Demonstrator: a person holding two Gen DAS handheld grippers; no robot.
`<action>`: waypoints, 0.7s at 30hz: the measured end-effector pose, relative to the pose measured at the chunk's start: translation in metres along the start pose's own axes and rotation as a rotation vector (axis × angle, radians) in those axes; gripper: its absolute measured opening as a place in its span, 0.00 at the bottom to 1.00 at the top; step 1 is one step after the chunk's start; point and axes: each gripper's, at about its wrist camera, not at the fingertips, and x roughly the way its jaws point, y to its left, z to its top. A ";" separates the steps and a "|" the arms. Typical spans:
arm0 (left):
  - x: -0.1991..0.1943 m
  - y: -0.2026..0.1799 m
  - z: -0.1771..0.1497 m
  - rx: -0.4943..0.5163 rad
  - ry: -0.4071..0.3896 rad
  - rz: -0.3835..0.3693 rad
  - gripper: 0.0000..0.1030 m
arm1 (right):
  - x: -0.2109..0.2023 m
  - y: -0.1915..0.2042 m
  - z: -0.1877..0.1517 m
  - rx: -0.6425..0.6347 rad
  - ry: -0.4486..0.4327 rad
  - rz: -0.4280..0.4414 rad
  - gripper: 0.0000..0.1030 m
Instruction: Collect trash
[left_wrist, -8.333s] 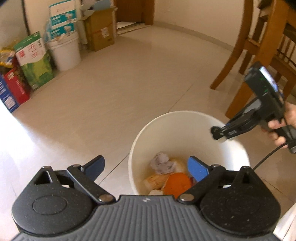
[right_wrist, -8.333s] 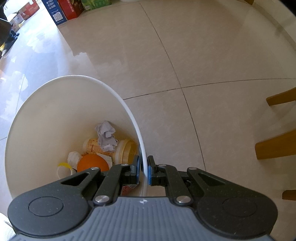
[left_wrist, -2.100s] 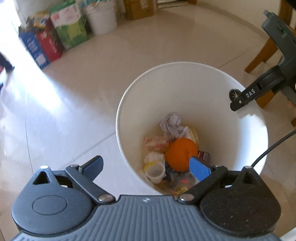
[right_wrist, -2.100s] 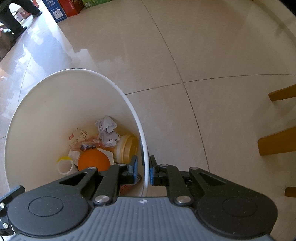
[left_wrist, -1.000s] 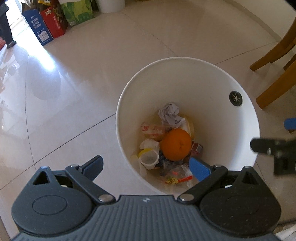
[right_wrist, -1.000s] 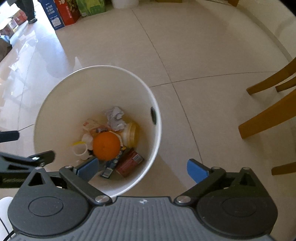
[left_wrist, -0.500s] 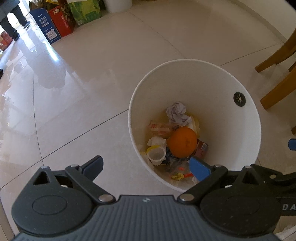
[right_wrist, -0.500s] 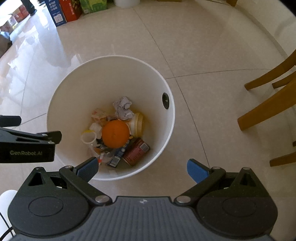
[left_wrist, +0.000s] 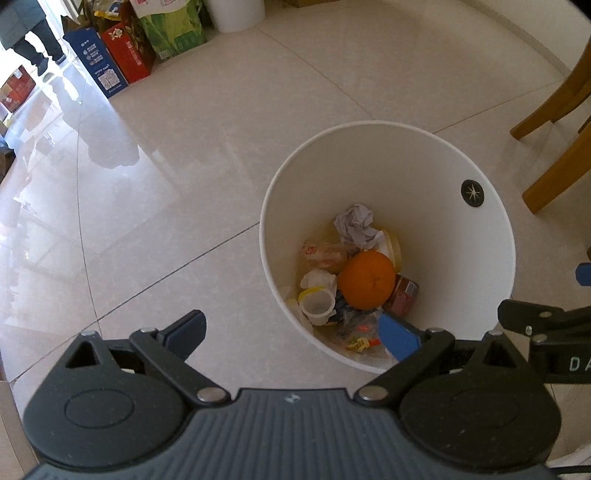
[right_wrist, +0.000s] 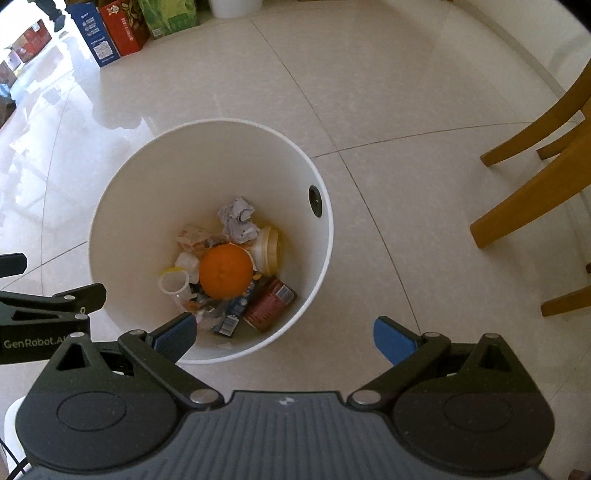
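- Looking straight down from both wrist cameras: a white trash bin (left_wrist: 480, 236) stands upright on the pale tiled floor (left_wrist: 184, 166), with its load sitting at the bottom.
- Left gripper (left_wrist: 291, 328) hovers above the floor at the bin's near-left side, blue pads spread wide, grasping nothing; its right-hand pad overlaps the bin's near rim in this view.
- Right gripper (right_wrist: 284, 338) hangs above the near edge of the bin, jaws released and wide apart, empty too.
- Inside the bin, an orange (right_wrist: 226, 272) sits in the middle of the pile.
- A crumpled paper ball (right_wrist: 238, 218) lies just behind the orange, towards the far wall.
- A dark red can (right_wrist: 269, 304) lies on its side at the near right, touching the orange's side of the heap.
- A clear plastic cup (left_wrist: 317, 306) with a yellow rim rests to the orange's left.
- Wrappers and small scraps fill the gaps; their labels are too small to read.
- Wooden chair legs (right_wrist: 532, 192) stand on the floor to the right, apart from the bin.
- Coloured boxes (left_wrist: 122, 59) line the far edge of the room.
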 end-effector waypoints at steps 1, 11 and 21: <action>0.000 0.000 0.000 0.000 -0.002 0.002 0.96 | 0.000 0.001 0.000 -0.003 0.000 0.002 1.00; -0.002 0.005 -0.002 -0.007 -0.002 -0.004 0.96 | 0.000 0.005 0.000 -0.012 0.001 -0.005 1.00; -0.003 0.008 -0.001 -0.011 -0.002 -0.006 0.96 | 0.001 0.005 0.002 -0.014 0.005 -0.011 1.00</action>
